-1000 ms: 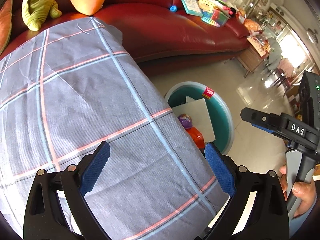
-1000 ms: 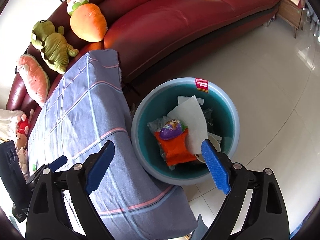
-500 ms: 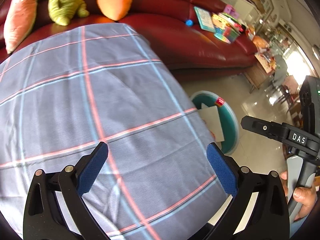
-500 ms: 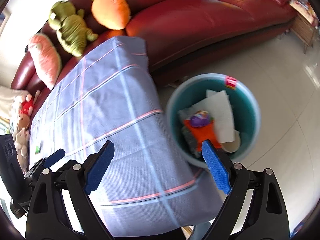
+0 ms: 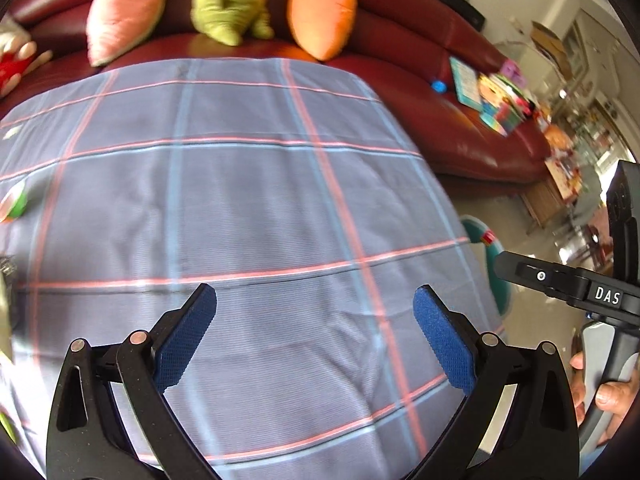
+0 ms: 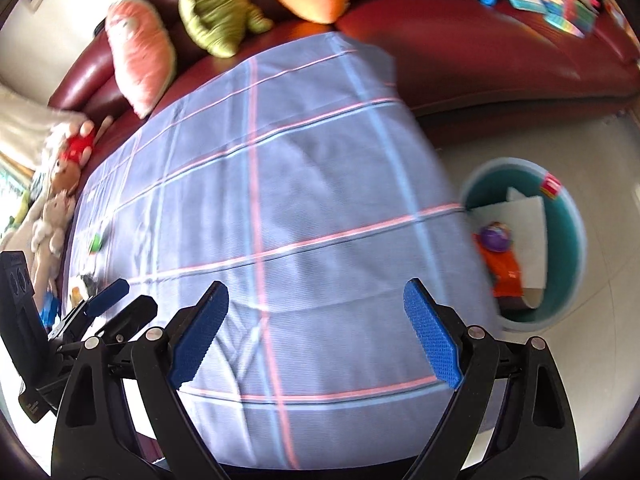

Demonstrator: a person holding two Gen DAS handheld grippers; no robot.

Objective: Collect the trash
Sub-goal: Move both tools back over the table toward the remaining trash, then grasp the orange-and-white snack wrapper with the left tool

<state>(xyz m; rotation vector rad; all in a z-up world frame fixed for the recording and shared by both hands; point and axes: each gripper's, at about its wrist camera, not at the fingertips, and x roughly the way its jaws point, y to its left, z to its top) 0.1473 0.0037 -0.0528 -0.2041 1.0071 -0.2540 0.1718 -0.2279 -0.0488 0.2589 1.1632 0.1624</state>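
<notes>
Right wrist view, bin (image 6: 576, 240) slid rightward, cloth (image 6: 300, 200) fills frame, right tool (image 6: 314, 332) and left tool (image 5: 316, 336) spread, empty.

Plaid-clothed table (image 5: 256, 208), small green scrap (image 5: 14, 203)

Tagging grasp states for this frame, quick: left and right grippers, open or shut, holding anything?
Left gripper: jaws open, empty, over the plaid cloth.
Right gripper: jaws open, empty, over the same cloth.

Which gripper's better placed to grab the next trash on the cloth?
Probably left. The remaining scraps lie at the cloth's far left end, and the left gripper sits nearest them. The right gripper, open and empty, is nearer the bin.
</notes>
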